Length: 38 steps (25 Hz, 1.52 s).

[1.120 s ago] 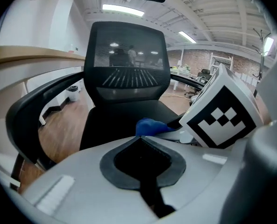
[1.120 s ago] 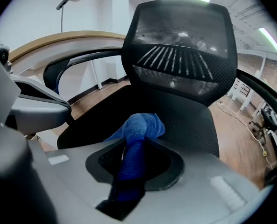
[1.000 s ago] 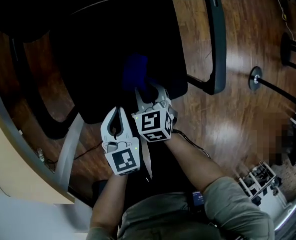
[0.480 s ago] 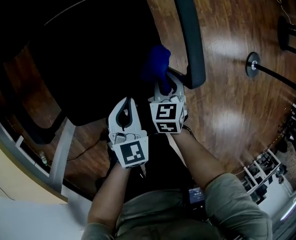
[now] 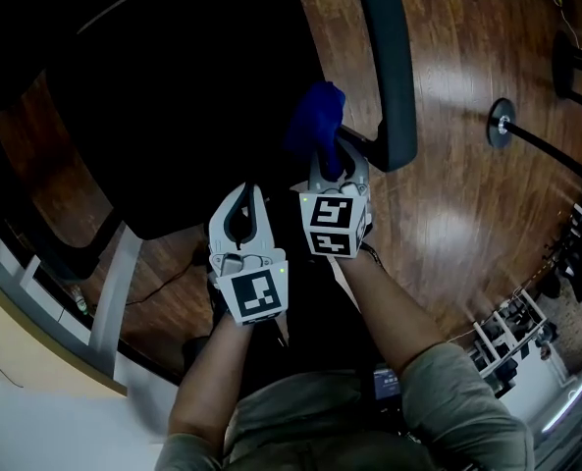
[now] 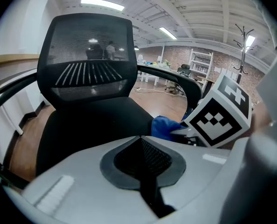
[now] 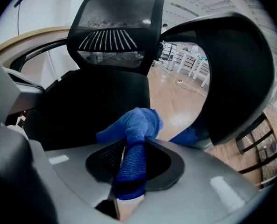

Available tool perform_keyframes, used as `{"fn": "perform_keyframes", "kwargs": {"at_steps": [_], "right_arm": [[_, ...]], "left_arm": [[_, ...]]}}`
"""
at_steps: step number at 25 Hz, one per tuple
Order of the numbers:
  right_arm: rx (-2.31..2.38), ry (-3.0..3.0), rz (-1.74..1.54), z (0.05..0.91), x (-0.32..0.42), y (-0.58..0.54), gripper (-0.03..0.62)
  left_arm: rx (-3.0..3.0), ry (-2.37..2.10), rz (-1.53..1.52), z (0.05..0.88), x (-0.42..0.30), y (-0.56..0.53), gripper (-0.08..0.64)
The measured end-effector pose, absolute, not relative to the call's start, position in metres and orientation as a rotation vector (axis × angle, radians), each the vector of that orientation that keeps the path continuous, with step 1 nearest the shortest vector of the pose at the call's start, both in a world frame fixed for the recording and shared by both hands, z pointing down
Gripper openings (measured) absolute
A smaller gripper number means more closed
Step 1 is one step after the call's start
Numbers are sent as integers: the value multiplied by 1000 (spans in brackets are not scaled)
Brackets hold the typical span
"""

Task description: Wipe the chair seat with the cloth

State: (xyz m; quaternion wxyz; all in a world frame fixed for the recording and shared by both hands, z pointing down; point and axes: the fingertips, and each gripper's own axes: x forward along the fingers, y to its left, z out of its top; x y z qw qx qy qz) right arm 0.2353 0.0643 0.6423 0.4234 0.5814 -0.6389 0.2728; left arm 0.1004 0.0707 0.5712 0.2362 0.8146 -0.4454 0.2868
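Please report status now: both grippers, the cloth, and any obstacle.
Right gripper shut on blue cloth. Left gripper shut, empty. Cloth at chair seat right edge. Armrest close beside it.

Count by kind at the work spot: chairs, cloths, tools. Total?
office chair: 1
blue cloth: 1
tools: 2 (left tool shut with nothing in it; right tool shut on the blue cloth)
Total: 4
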Motion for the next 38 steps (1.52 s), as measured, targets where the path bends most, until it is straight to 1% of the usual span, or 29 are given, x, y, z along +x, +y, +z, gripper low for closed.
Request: {"fn": "perform_keyframes", "kwargs": {"at_steps": [4,7,12,18,21,24,27,30,34,38], "right_arm": [[1429,-1646,637,620,214,53,94],[1375,-1730,590,613,176,42,94],[1179,-1945,500,594,67,34,95],[877,-2126,394,586,-68,62,95],[741,-2176,357,585,-118,84,95],[645,-2191,353,597,-150,102,97],[599,-2172,335,615,-162,111,97],[592,-2156,329,627,-156,116,97],[649,-2135,346,632,-131,113,97],[740,-2094,388,627,-85,108,97]], "left_arm": [[2192,-1293,768,557,70,69,5],[2144,-1364,758,559,34,66,5],[2055,-1475,761,552,-40,79,5],[1932,-1583,744,553,-128,109,5],[1899,-1622,738,552,-159,121,5],[1860,-1648,737,555,-185,132,5],[1818,-1661,748,565,-200,142,5],[1812,-1661,749,574,-198,149,5],[1852,-1625,762,579,-177,150,5],[1925,-1559,785,571,-138,144,5]]}}
